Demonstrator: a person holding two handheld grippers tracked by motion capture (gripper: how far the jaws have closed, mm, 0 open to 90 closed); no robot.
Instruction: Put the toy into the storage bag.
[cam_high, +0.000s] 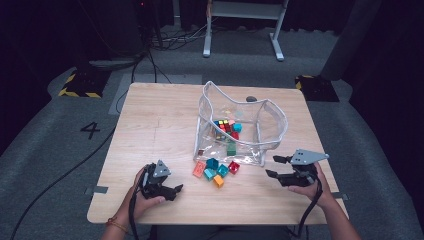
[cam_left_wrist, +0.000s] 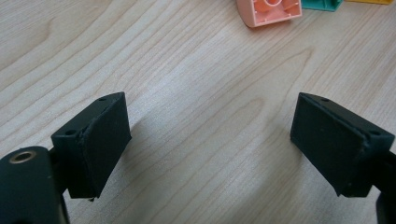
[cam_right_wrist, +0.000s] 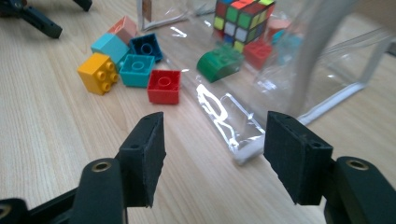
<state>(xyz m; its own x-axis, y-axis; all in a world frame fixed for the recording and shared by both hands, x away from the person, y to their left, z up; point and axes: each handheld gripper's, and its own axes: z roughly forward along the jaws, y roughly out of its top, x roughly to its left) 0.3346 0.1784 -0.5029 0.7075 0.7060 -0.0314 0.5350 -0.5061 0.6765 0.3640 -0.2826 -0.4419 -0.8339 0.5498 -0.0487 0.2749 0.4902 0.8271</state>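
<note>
A clear plastic pouch (cam_high: 272, 125) stands open on the wooden table (cam_high: 150, 125), holding a colour cube (cam_right_wrist: 240, 18), a green brick (cam_right_wrist: 218, 63) and other bricks. Loose bricks lie in front of it: red (cam_right_wrist: 164, 86), teal (cam_right_wrist: 136, 70), yellow (cam_right_wrist: 97, 72), dark blue (cam_right_wrist: 145, 46) and salmon (cam_left_wrist: 268, 10). My right gripper (cam_right_wrist: 215, 154) is low over the table at the pouch's near right corner (cam_right_wrist: 243, 149), open, with that corner just ahead between the jaws and untouched. My left gripper (cam_left_wrist: 210, 140) rests open on bare wood, a short way left of the loose bricks.
The table's front edge (cam_high: 215, 222) runs close behind both hands. A metal frame's white legs (cam_high: 277, 47) and cables lie on the floor beyond the far edge. Bare wood lies to the pouch's left.
</note>
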